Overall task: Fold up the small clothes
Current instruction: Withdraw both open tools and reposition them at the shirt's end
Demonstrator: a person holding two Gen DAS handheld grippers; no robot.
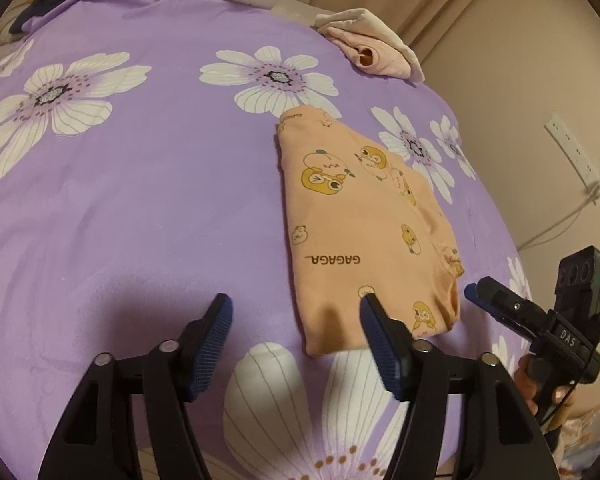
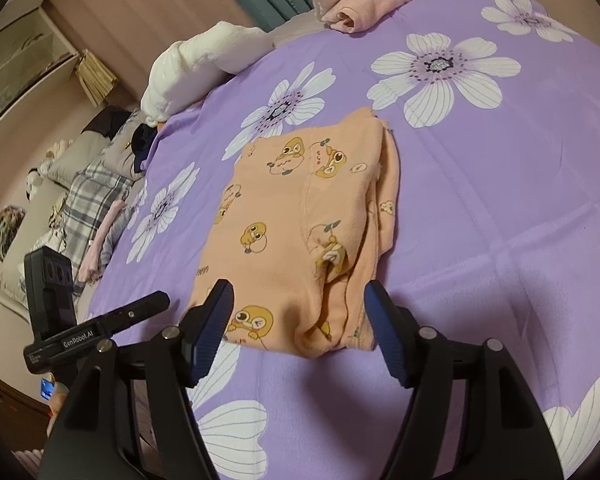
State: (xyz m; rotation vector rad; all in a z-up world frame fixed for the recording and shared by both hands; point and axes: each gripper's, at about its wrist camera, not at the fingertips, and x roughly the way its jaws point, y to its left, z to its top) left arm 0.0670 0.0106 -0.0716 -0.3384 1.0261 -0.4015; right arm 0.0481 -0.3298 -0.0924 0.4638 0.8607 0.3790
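A small peach garment [image 1: 360, 220] printed with cartoon ducks lies folded into a narrow block on the purple flowered bedspread [image 1: 140, 200]. My left gripper [image 1: 296, 304] stands open just left of its near corner, with its right finger against the garment's near edge. In the right wrist view the garment [image 2: 300, 208] reaches toward me, and its near end lies between the open jaws of my right gripper [image 2: 299, 292]. I cannot see the pads pressing on the cloth. Each gripper shows in the other's view: the right gripper [image 1: 476, 292] and the left gripper [image 2: 156, 300].
A folded pink and white pile of clothes [image 1: 372, 44] [image 2: 364, 0] sits at the far edge of the bed. A white plush toy [image 2: 196, 64] and a dark garment [image 1: 48, 0] lie near the pillows. A power strip [image 1: 576, 156] hangs on the wall past the bed's right edge.
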